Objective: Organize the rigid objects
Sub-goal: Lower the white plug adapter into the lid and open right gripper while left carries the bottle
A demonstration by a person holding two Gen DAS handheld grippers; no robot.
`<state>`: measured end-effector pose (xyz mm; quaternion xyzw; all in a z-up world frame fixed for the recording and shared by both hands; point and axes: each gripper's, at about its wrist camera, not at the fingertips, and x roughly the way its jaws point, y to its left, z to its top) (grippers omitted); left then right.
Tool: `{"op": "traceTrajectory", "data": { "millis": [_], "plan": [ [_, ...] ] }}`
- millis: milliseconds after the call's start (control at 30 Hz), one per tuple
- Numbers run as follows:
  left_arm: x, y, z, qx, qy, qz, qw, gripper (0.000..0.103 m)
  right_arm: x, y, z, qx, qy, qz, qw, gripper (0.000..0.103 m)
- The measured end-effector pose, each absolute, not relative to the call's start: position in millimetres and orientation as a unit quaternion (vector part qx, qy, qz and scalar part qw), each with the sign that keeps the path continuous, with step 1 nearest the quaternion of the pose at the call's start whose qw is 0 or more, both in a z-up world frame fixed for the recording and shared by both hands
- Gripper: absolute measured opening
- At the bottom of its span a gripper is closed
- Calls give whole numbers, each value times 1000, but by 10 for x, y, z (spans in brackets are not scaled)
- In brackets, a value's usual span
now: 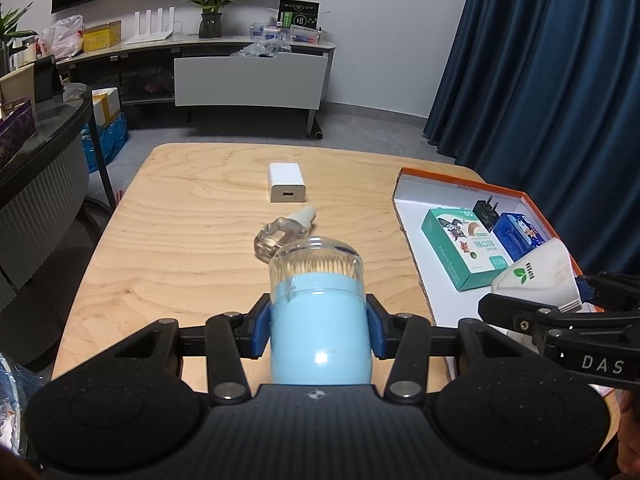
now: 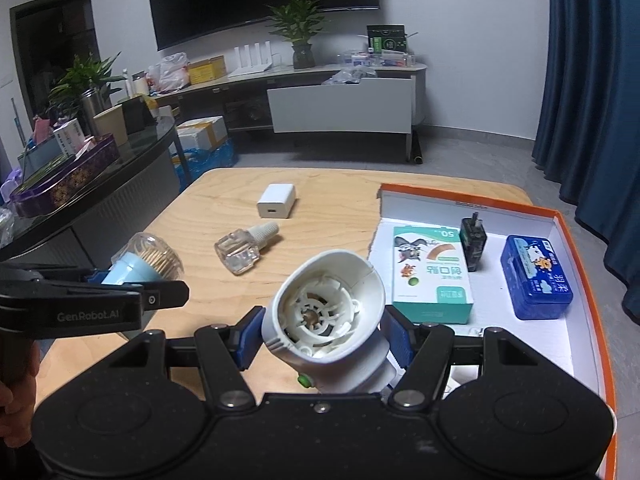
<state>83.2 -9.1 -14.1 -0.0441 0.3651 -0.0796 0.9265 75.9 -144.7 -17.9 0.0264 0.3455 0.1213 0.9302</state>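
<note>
My left gripper [image 1: 318, 326] is shut on a light blue toothpick holder [image 1: 318, 312] with a clear dome lid, held above the wooden table [image 1: 180, 240]. It also shows in the right wrist view [image 2: 140, 266]. My right gripper [image 2: 324, 338] is shut on a white plug-in device [image 2: 328, 320], held at the left edge of the orange-rimmed white box [image 2: 576, 304]. That device shows in the left wrist view [image 1: 540, 276]. A clear refill bottle [image 1: 280, 234] and a white charger [image 1: 287, 188] lie on the table.
The box [image 1: 416, 248] holds a green plaster packet [image 1: 464, 254], a black plug [image 1: 486, 212] and a blue case [image 1: 518, 236]. A dark glass side table [image 2: 100, 184] stands left. A TV cabinet [image 1: 248, 76] and blue curtain [image 1: 560, 80] lie beyond.
</note>
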Motion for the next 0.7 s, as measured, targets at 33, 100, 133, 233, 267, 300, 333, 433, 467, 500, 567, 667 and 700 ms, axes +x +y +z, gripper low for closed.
{"op": "traceTrajectory", "data": {
  "millis": [33, 100, 133, 233, 267, 300, 333, 433, 467, 500, 567, 667, 700],
  "plan": [
    [838, -105, -135, -44, 365, -80, 926, 47, 758, -1471, -173, 27, 344, 119, 931, 76],
    [841, -141, -116, -47, 365, -81, 926, 47, 749, -1524, -158, 32, 342, 113, 932, 76],
    [841, -158, -102, -49, 366, -83, 926, 47, 741, -1547, -151, 33, 341, 110, 933, 76],
    [830, -234, -70, -44, 365, -85, 926, 48, 715, -1611, -122, 37, 337, 104, 935, 76],
    [823, -260, -58, -43, 365, -86, 926, 47, 704, -1632, -114, 38, 335, 102, 936, 76],
    [822, -283, -43, -44, 365, -88, 926, 47, 690, -1653, -104, 40, 334, 100, 936, 76],
    [814, -306, -26, -44, 364, -90, 926, 47, 684, -1668, -93, 42, 333, 99, 937, 76],
    [795, -387, 12, -41, 361, -94, 927, 47, 644, -1719, -61, 44, 328, 93, 939, 76],
    [786, -412, 26, -40, 360, -96, 927, 47, 631, -1739, -49, 45, 327, 91, 940, 76],
    [781, -437, 34, -38, 359, -98, 927, 47, 614, -1758, -38, 46, 325, 89, 940, 76],
    [763, -480, 55, -36, 357, -101, 928, 47, 582, -1798, -11, 48, 322, 85, 942, 76],
    [743, -542, 83, -35, 355, -104, 928, 47, 541, -1854, 14, 50, 318, 80, 943, 76],
    [738, -562, 91, -34, 355, -106, 928, 47, 529, -1871, 24, 51, 317, 78, 944, 76]
  ]
}}
